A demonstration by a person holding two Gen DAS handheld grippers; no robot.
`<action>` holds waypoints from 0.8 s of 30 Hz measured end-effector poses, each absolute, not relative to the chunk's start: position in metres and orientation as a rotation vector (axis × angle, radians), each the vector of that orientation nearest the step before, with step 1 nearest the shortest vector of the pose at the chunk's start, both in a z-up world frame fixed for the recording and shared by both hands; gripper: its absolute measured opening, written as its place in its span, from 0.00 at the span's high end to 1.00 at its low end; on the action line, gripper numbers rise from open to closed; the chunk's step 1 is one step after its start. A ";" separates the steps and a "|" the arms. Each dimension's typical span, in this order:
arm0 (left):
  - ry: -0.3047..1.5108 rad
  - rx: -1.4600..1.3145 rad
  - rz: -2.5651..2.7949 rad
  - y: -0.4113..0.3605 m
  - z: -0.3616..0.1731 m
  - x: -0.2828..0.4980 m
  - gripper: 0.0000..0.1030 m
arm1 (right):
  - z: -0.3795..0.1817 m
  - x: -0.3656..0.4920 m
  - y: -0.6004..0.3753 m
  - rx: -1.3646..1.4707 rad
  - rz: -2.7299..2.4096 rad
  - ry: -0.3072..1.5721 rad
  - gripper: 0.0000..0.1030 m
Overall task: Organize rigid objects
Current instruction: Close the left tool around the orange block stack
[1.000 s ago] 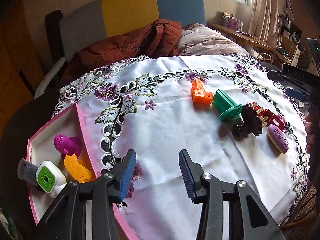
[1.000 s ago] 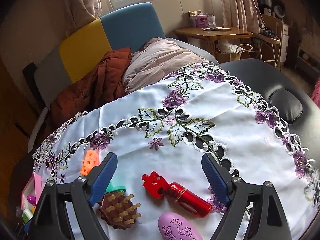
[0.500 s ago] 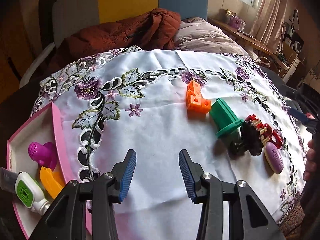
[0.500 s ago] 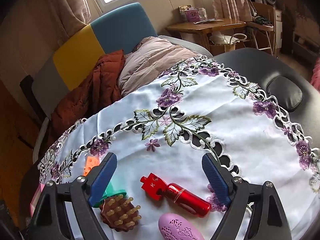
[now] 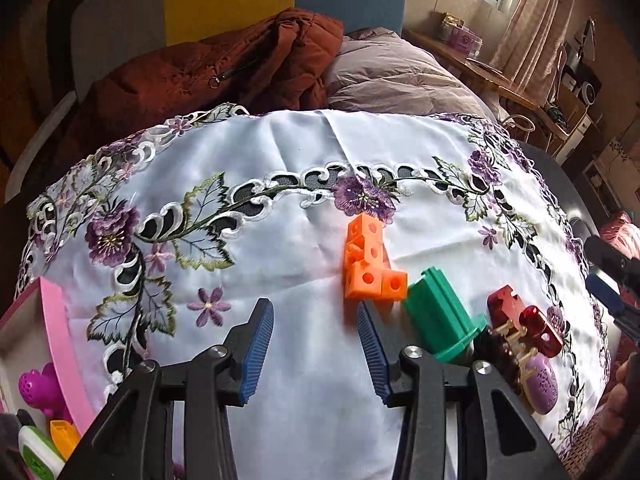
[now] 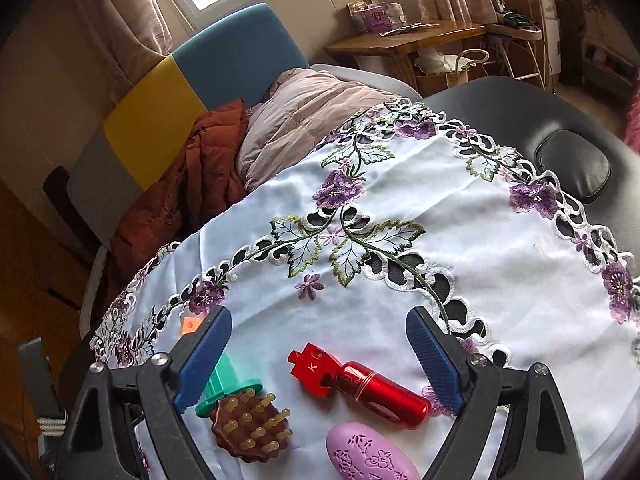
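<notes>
On the bench, covered by a white embroidered tablecloth (image 5: 304, 184), the left gripper (image 5: 316, 332) hangs with its fingers parted over bare cloth and nothing between them; the orange block of joined cubes (image 5: 370, 266) lies just beyond its right finger. Beside it lie a green plastic piece (image 5: 440, 320), a brown bristled massage brush (image 6: 250, 428), a red metallic cylinder (image 6: 360, 380) and a purple oval case (image 6: 368, 456). The right gripper (image 6: 320, 360) is opening its fingers wide above the red cylinder, not touching it. A pink tray (image 5: 60, 344) holds small items at the left edge.
</notes>
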State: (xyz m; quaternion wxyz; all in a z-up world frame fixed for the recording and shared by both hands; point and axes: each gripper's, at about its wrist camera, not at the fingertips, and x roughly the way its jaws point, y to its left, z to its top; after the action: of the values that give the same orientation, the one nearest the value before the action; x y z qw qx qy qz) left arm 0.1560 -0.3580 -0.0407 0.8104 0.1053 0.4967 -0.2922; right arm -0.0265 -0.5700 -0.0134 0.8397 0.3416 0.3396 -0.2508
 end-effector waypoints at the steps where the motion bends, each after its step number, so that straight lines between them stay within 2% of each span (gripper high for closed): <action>1: 1.060 0.219 -0.628 -0.362 -0.040 0.159 0.58 | -0.014 -0.026 -0.570 0.726 -0.526 0.720 0.13; 7: 1.062 0.195 -0.673 -0.390 -0.040 0.171 0.58 | -0.014 -0.026 -0.570 0.744 -0.511 0.718 0.13; 14: 1.109 0.275 -0.677 -0.420 -0.073 0.186 0.58 | -0.016 -0.024 -0.570 0.745 -0.503 0.728 0.13; 15: 1.089 0.277 -0.677 -0.419 -0.074 0.185 0.61 | -0.016 -0.023 -0.570 0.741 -0.503 0.730 0.13; 17: 1.074 0.282 -0.683 -0.415 -0.074 0.184 0.74 | -0.016 -0.023 -0.570 0.734 -0.504 0.730 0.13; 24: 1.090 0.217 -0.637 -0.375 -0.069 0.180 0.75 | -0.016 -0.027 -0.576 0.743 -0.532 0.718 0.13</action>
State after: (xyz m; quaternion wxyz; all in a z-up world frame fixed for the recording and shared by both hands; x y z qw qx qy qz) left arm 0.1802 -0.3749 -0.0692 0.8019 0.1011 0.5086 -0.2970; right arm -0.0272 -0.5757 -0.0159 0.8359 0.3510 0.3389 -0.2514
